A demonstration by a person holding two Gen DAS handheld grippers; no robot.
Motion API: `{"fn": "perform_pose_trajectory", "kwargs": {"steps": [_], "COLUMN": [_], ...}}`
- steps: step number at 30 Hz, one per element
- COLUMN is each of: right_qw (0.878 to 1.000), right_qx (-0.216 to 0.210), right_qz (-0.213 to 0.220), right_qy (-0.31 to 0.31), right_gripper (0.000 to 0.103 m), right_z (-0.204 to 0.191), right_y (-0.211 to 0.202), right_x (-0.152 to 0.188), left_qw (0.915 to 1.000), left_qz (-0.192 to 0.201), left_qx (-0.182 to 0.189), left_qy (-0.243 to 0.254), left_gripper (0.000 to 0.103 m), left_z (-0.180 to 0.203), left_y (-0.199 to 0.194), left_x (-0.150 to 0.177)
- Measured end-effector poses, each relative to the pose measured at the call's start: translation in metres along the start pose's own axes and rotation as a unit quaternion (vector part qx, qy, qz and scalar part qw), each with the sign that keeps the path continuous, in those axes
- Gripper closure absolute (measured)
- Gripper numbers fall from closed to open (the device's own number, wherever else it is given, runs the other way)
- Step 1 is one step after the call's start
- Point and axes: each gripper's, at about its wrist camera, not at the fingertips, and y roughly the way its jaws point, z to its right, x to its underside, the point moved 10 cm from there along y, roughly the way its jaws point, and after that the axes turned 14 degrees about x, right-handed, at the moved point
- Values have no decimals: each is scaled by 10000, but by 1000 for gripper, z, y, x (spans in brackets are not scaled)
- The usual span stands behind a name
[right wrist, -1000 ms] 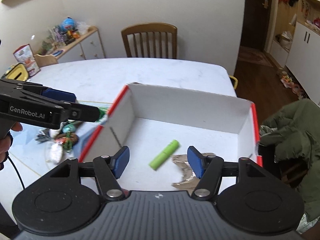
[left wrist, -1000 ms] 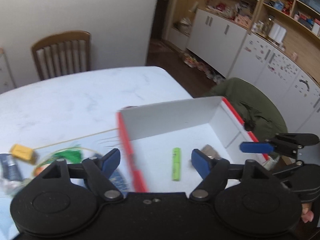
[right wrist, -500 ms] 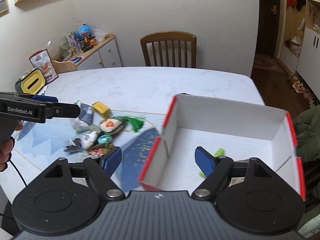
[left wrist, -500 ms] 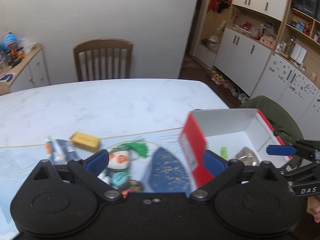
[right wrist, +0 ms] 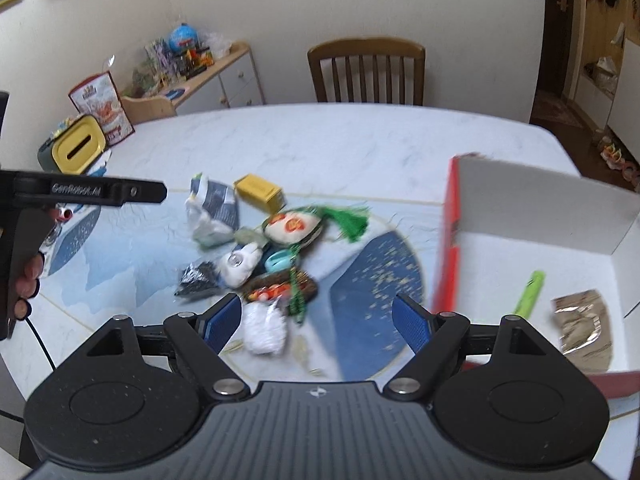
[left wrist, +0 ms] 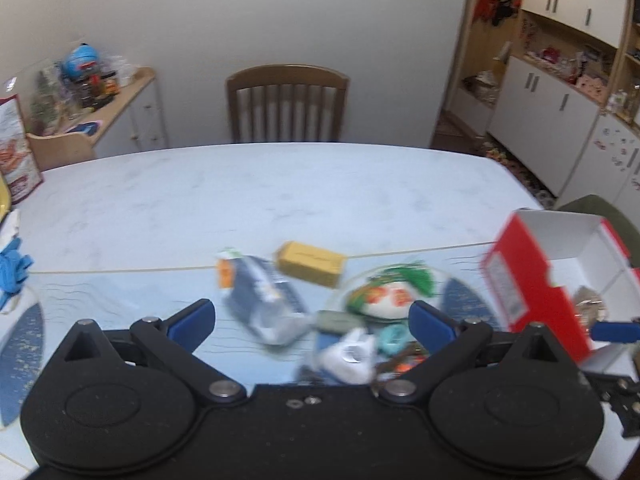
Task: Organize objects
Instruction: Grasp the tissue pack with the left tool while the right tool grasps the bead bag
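Inside red box (right wrist: 452, 236), green tube (right wrist: 530, 294) lies near-far; both grippers' fingers (right wrist: 412, 322) apart, empty.

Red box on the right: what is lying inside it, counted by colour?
Green: 1, the green stick
Brownish silver: 1, the crumpled wrapper
Total: 2 things in the red box

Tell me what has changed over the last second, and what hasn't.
Both grippers swung left, away from the red-and-white box toward the pile of small items on the table. The left gripper and the right gripper stayed open and empty; nothing was picked up or released. The green tube and crumpled foil wrapper still lie in the box, and the yellow box is still on the table.
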Motion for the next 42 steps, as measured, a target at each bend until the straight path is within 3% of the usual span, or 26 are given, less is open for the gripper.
{"fn": "perform_pose_trajectory", "kwargs": {"steps": [7, 12, 21, 30, 35, 42], "right_qw": [9997, 9990, 9974, 9958, 9947, 9946], "right_qx": [105, 219, 419, 489, 514, 435], "right_qz": [-215, -378, -575, -717, -825, -885], "right_qy": [21, -26, -96, -279, -323, -320], "right_gripper": [20, 20, 20, 20, 20, 27], "right_z": [-37, -52, -67, -79, -80, -85], "right_y": [21, 38, 70, 93, 104, 109], "right_x": [10, 17, 25, 32, 35, 38], "left_qw": [9995, 9987, 9946, 9880, 9852, 9817], "left_qz": [-69, -226, -560, -1006, -1171, -1251], "left_qx": [-256, -193, -262, -299, -113, 6], "left_qy": [-148, -413, -828, -1129, -1245, -1433], "left_gripper": [0, 0, 0, 1, 2, 15], "left_z": [-51, -69, -86, -102, -99, -103], "left_y": [14, 38, 90, 130, 138, 144], "left_x": [-3, -11, -17, -2, 8, 21]}}
